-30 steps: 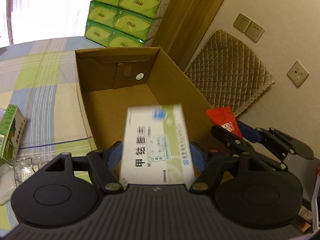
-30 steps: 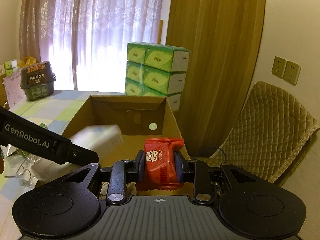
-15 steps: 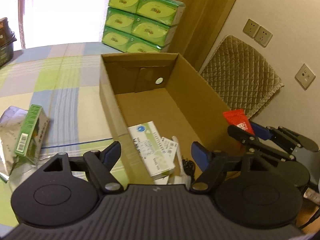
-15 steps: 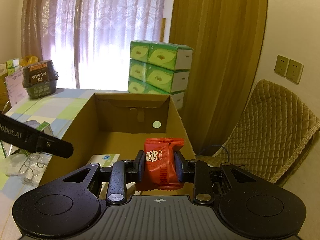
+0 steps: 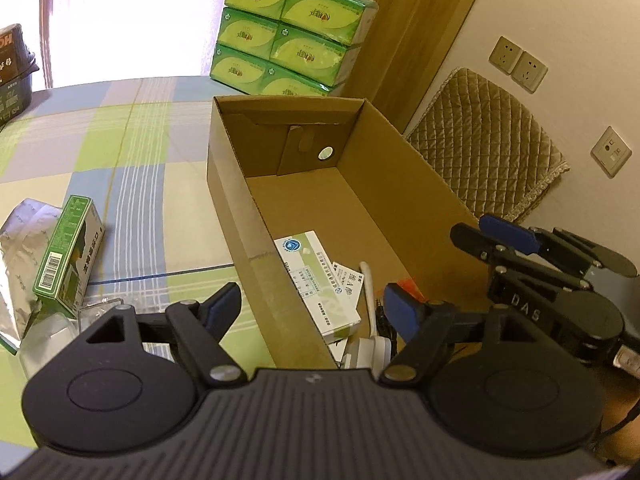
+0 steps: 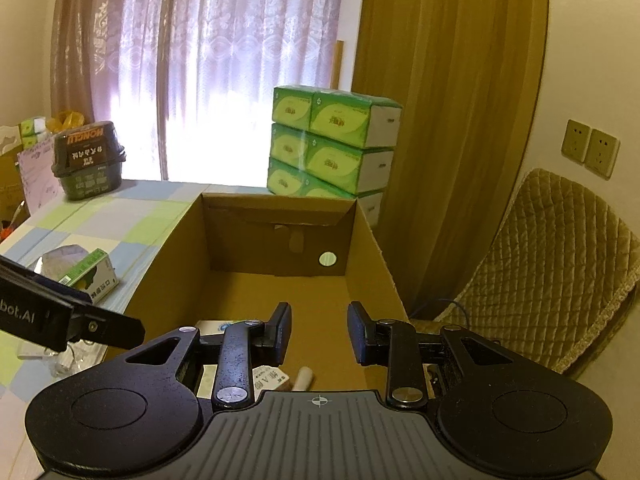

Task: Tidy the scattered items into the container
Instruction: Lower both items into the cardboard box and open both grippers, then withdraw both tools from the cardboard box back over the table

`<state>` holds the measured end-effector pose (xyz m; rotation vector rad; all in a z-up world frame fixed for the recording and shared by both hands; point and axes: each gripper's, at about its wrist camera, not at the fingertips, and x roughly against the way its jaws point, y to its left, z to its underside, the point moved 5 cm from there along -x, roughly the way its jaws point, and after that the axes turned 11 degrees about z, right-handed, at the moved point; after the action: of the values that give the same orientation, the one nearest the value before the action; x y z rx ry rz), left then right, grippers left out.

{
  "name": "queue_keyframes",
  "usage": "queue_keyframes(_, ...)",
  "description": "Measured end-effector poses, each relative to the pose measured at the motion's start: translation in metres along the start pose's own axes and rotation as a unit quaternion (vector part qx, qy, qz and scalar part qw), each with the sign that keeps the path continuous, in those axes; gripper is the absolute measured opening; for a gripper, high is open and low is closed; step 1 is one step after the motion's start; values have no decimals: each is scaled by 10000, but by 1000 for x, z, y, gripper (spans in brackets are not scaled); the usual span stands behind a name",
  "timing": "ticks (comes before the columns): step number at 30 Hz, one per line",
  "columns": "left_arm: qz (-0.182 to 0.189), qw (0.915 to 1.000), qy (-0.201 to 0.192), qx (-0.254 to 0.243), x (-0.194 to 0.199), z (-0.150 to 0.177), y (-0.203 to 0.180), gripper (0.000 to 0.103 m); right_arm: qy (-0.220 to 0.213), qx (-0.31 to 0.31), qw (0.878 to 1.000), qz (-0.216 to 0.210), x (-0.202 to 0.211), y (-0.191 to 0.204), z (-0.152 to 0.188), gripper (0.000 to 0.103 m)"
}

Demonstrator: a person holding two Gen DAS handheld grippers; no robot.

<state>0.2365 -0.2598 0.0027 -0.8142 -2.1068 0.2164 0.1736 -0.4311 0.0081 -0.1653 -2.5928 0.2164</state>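
Note:
An open cardboard box point(image 5: 400, 184) point(image 6: 372, 240) stands on the checked tablecloth. Inside it lie a white-and-green medicine box point(image 5: 316, 280) point(image 6: 218, 326), a smaller white carton point(image 5: 346, 282) point(image 6: 270, 380), a white stick-like item point(image 5: 368, 292) point(image 6: 304, 376) and a sliver of red packet point(image 5: 408, 283). My left gripper point(image 5: 312, 306) hangs open above the box's near left wall, holding nothing. Over the near right part of the box, my right gripper point(image 6: 320, 332) point(image 5: 492, 236) is open and holds nothing too. On the cloth to the left lie a green box point(image 5: 68, 256) point(image 6: 90, 276) and a silver foil bag point(image 5: 20, 240) point(image 6: 56, 258).
Clear plastic pieces point(image 5: 92, 312) lie near the green box. Stacked green tissue packs point(image 5: 292, 36) point(image 6: 332, 148) stand behind the box. A dark tub point(image 6: 86, 160) sits at the table's far left. A quilted chair point(image 5: 488, 140) point(image 6: 560, 272) is close on the right, by the wall.
My left gripper opened and the white-and-green medicine box dropped into the cardboard box. My right gripper opened and the red packet left its fingers. The left gripper drew back and leftward.

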Motion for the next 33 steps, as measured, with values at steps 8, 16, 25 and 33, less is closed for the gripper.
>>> queue_keyframes(8, -31, 9999, -77, 67, 10, 1, 7, 77, 42, -97, 9999, 0, 4, -3, 0, 34)
queue_keyframes(16, -163, 9998, -104, 30, 29, 9, 17, 79, 20, -131, 9999, 18, 18, 1, -5, 34)
queue_keyframes(25, -409, 9991, -24, -112, 54, 28, 28, 80, -305, -229, 9993, -37, 40, 18, -16, 97)
queue_keyframes(33, -612, 9980, -140, -97, 85, 43, 49, 91, -358, -151, 9990, -221, 57, 41, -27, 97)
